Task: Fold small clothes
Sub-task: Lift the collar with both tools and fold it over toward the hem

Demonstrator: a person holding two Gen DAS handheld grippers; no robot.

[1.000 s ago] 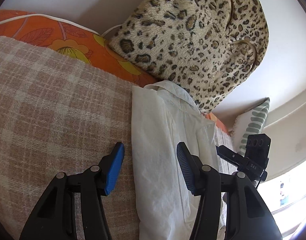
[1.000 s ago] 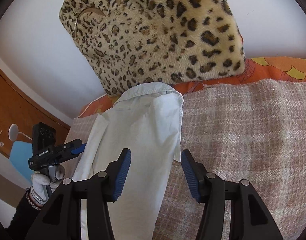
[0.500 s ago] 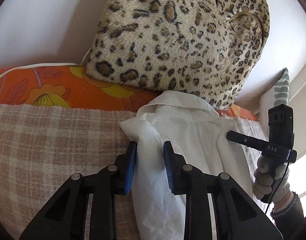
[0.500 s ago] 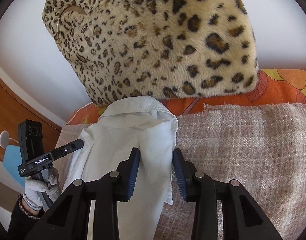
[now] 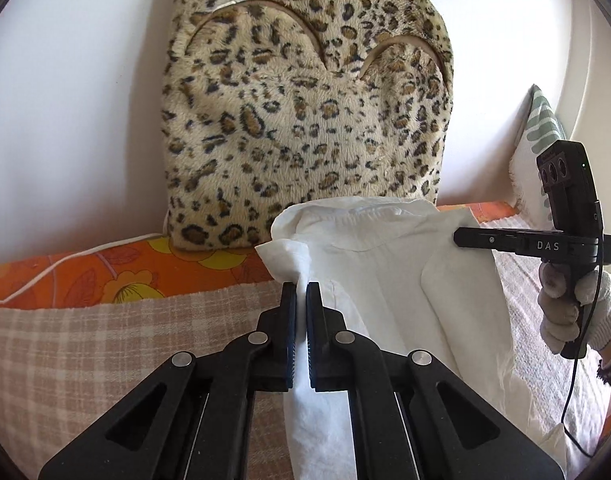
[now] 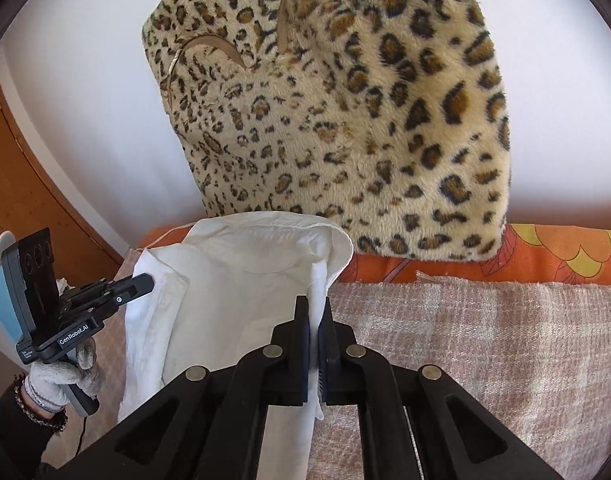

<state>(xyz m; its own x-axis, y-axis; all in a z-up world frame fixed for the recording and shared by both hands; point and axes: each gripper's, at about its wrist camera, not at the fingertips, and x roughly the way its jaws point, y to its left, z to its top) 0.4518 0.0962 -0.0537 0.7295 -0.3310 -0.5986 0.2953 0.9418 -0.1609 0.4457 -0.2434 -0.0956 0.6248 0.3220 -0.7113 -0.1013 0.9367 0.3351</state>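
While both grippers pinch: the scene runs near to far
Left gripper point(image 5: 301, 292): jaws clamped on the left edge of the white shirt point(image 5: 385, 280)
Right gripper point(image 6: 313, 308): jaws clamped on the shirt's right edge; gloved hand point(image 5: 565, 304) holds it
Shirt: lifted off the plaid blanket point(image 6: 485, 340); collar farthest
Behind: orange floral cushion point(image 5: 125, 272); leopard-print pillow point(image 5: 305, 120) against the wall

We see the shirt point(image 5: 369, 264) lying on the blanket point(image 5: 105, 344), its collar end toward the cushion point(image 5: 305, 120), which stands behind it against the wall point(image 5: 73, 100). Our left claw point(image 5: 301, 292) pinches one edge of the shirt, our right claw point(image 6: 314, 312) the opposite edge (cloth sits between both pairs of fingers).
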